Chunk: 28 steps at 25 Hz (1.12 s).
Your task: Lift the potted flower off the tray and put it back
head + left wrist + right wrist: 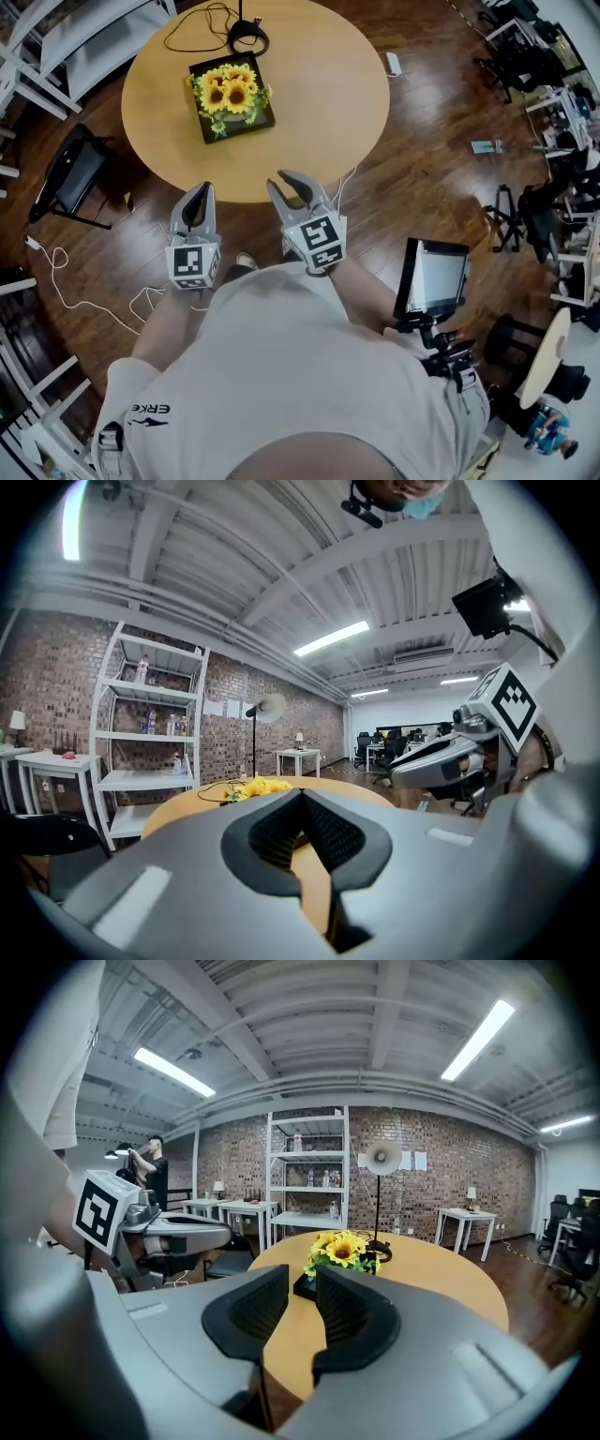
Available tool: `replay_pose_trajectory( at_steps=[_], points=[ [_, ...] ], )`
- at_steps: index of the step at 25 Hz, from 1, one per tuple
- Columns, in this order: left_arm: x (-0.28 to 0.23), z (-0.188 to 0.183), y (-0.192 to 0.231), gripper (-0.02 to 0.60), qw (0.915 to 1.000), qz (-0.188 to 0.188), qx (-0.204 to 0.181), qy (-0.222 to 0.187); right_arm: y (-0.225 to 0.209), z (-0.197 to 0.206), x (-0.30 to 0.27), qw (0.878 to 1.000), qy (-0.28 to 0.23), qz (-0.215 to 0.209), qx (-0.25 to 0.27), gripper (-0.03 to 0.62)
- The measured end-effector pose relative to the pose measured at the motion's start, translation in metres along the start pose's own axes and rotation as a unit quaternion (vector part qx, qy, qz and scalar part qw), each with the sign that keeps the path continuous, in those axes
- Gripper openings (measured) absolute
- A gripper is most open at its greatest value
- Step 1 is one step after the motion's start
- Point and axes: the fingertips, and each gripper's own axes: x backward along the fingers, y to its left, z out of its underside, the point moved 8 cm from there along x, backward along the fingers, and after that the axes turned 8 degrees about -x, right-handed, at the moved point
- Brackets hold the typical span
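Note:
The potted sunflowers (228,91) sit in a black square tray (265,113) on the far left part of the round wooden table (319,84). Both grippers hang side by side off the table's near edge, well short of the tray. My left gripper (197,193) is shut, its pads meeting at the tip with nothing between them. My right gripper (292,184) stands open by a narrow gap, empty. In the right gripper view the flowers (343,1250) and tray (305,1285) show just past the pads. In the left gripper view the flowers (258,786) are small and distant.
A black cable and round stand base (246,36) lie behind the tray, and a white item (394,64) lies at the table's right edge. A black chair (75,173) stands left of the table. A monitor on a tripod (433,277) is at my right. White cable (70,291) trails on the floor.

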Motion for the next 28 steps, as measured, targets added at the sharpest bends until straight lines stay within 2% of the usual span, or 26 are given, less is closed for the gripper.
replay_pose_trajectory(
  at_steps=[9,14,20,28],
  points=[
    [0.022,-0.011,-0.025,0.002,0.9999,-0.013,0.005,0.001,0.008,0.007,0.035,0.999,-0.007,-0.032,-0.004,0.066],
    [0.029,-0.013,-0.044,0.002,0.9998,-0.015,0.009,0.005,0.004,0.014,0.049,1.0,-0.012,-0.014,-0.016,0.014],
    [0.025,-0.022,-0.058,0.002,0.9997,-0.017,0.017,-0.002,-0.002,0.008,0.055,0.999,-0.029,-0.018,-0.027,0.012],
    [0.023,-0.029,-0.056,0.002,0.9997,-0.02,0.015,-0.004,-0.005,-0.004,0.052,0.999,-0.034,-0.027,-0.031,0.012]
  ],
)
